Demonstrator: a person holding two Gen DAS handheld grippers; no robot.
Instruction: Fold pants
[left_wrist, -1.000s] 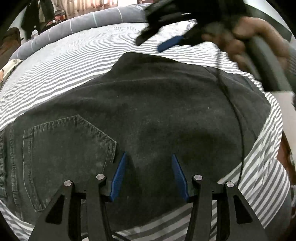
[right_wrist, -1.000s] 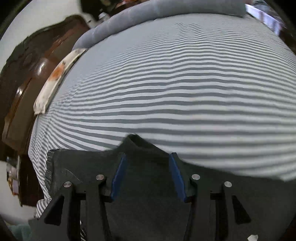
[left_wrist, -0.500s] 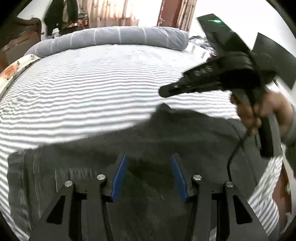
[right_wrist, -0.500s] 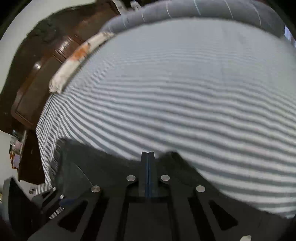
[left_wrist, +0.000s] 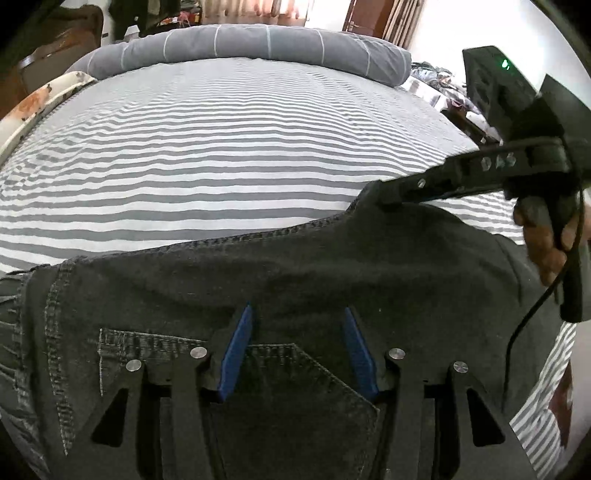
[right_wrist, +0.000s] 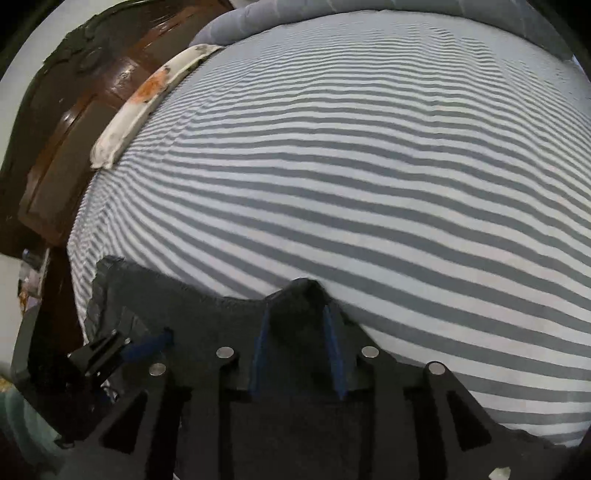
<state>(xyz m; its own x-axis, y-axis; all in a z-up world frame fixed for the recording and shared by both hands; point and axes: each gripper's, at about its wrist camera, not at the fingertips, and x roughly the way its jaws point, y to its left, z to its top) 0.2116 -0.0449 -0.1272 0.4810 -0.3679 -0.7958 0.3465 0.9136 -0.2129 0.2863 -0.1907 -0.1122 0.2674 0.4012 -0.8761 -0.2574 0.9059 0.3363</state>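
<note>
Dark denim pants (left_wrist: 295, 273) lie flat on a grey-and-white striped bed (left_wrist: 221, 147), back pocket (left_wrist: 295, 373) facing up. My left gripper (left_wrist: 298, 310) hovers open just over the pocket's top edge, with nothing pinched. My right gripper (right_wrist: 296, 310) is at the far edge of the pants, where a small peak of cloth (right_wrist: 301, 291) stands up between its blue pads. Its jaws are opening and the pads stand apart from the peak. In the left wrist view the right gripper (left_wrist: 388, 197) comes in from the right, held by a hand (left_wrist: 546, 243).
A rolled grey blanket (left_wrist: 240, 44) lies along the far end of the bed. A dark wooden headboard (right_wrist: 55, 155) and a white pillow (right_wrist: 147, 99) bound the left side. A cable (left_wrist: 524, 325) hangs from the right gripper over the pants.
The right gripper shut fully at the pants' far edge, then reopened around the raised cloth. The left gripper slid across the pants and now sits over the back pocket.
</note>
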